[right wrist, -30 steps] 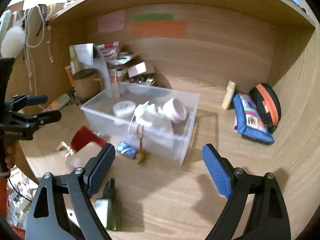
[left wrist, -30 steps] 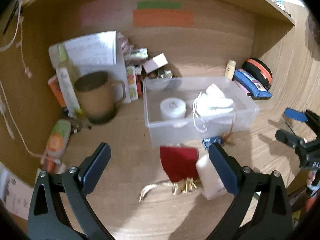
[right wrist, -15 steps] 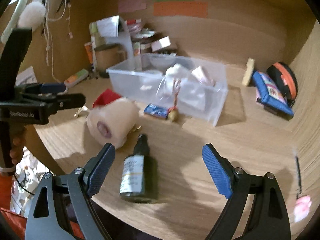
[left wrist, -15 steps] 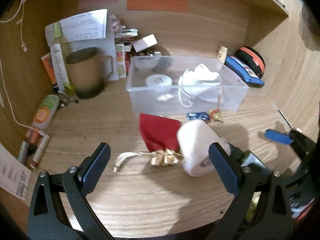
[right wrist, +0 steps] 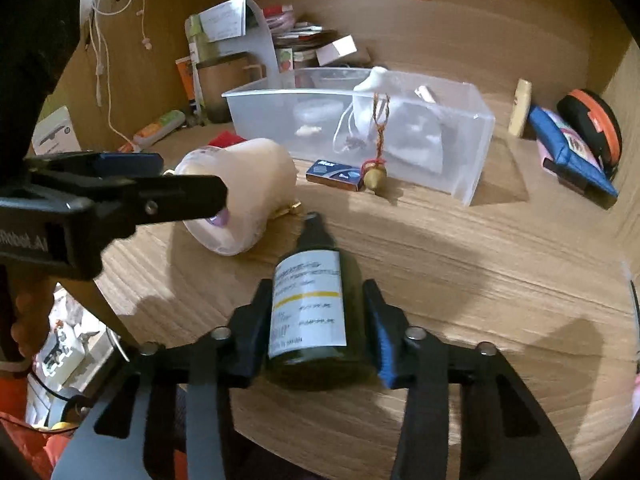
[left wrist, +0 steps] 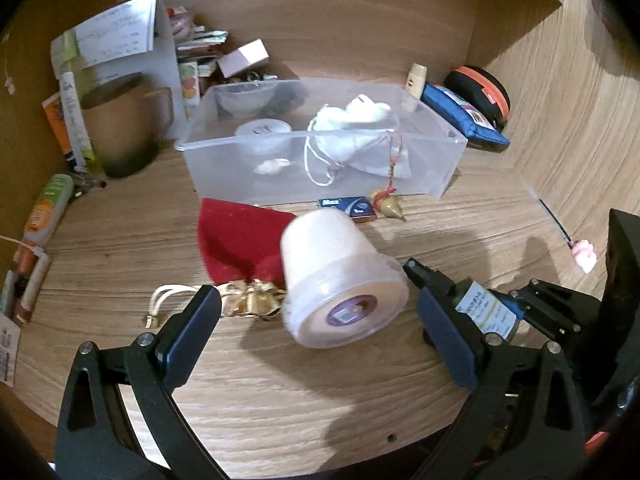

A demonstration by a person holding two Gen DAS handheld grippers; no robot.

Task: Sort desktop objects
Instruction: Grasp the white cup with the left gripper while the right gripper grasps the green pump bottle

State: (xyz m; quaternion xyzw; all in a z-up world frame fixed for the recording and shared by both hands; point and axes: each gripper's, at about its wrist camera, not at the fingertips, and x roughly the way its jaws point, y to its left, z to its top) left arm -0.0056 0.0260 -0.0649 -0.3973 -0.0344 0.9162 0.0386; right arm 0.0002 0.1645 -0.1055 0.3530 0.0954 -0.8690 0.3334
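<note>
At the bottom centre of the right wrist view, the right gripper (right wrist: 316, 320) has just been closing and its jaws now sit against both sides of a dark green bottle (right wrist: 310, 308), which lies on the wooden desk (right wrist: 480, 280) with its black cap pointing up the frame. In the left wrist view the left gripper (left wrist: 316, 320) has its jaws wide apart with nothing clamped; a white tub (left wrist: 340, 280) lies on its side between them and slightly above, tilted, partly over a red pouch (left wrist: 236, 236). Higher up, mid-frame, stands a clear plastic bin (left wrist: 320, 160) holding a white drawstring bag (left wrist: 352, 136). A small blue box (left wrist: 348, 206) lies just below the bin.
</note>
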